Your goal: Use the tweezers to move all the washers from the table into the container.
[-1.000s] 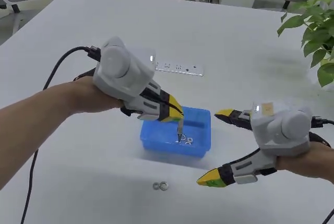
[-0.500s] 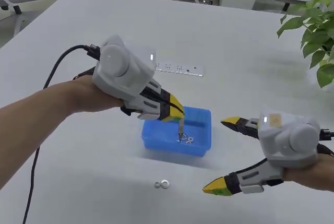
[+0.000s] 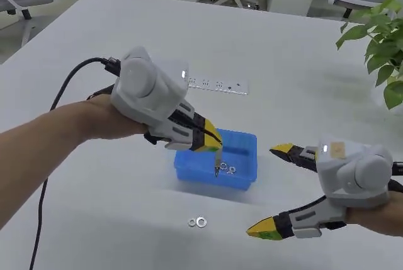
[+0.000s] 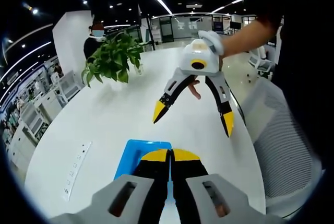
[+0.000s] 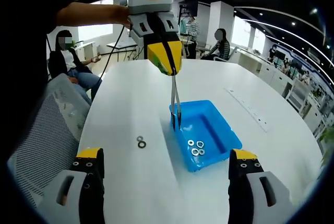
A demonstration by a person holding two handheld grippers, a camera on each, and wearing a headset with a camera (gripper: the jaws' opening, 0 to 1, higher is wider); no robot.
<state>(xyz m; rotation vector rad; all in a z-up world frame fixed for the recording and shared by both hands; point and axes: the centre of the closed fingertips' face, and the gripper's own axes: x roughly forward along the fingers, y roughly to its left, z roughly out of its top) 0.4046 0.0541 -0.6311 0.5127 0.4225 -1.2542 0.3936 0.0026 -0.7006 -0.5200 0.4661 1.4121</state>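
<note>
Two washers (image 3: 196, 222) lie touching each other on the table (image 3: 94, 226), near the R gripper's (image 3: 267, 189) lower fingertip and apart from the tweezers (image 3: 217, 160). A cluster (image 3: 227, 169) of others sits in the blue container (image 3: 189, 164), right by the tweezer tips; contact can't be told. The L gripper (image 3: 211, 139) has its fingers clamped together on the tweezers' top end, and the tweezers hang from the fingertips down into the container. The R gripper's fingers are spread wide w/ nothing between them, the container just beyond the upper fingertip.

The right gripper view splits the tweezers into two thin legs, nearly together; the head view shows one bar. In the left gripper view the tweezers are hidden by its own pressed fingers, w/ the R gripper opposite and a plant (image 4: 112, 59) behind it.

The tan sticker (image 3: 337, 149) on the R gripper is too small to read.

The L hand is raised over the container, gripper pitched down, forearm coming in from the left. The R hand sits low, fingers aimed toward the container.
</note>
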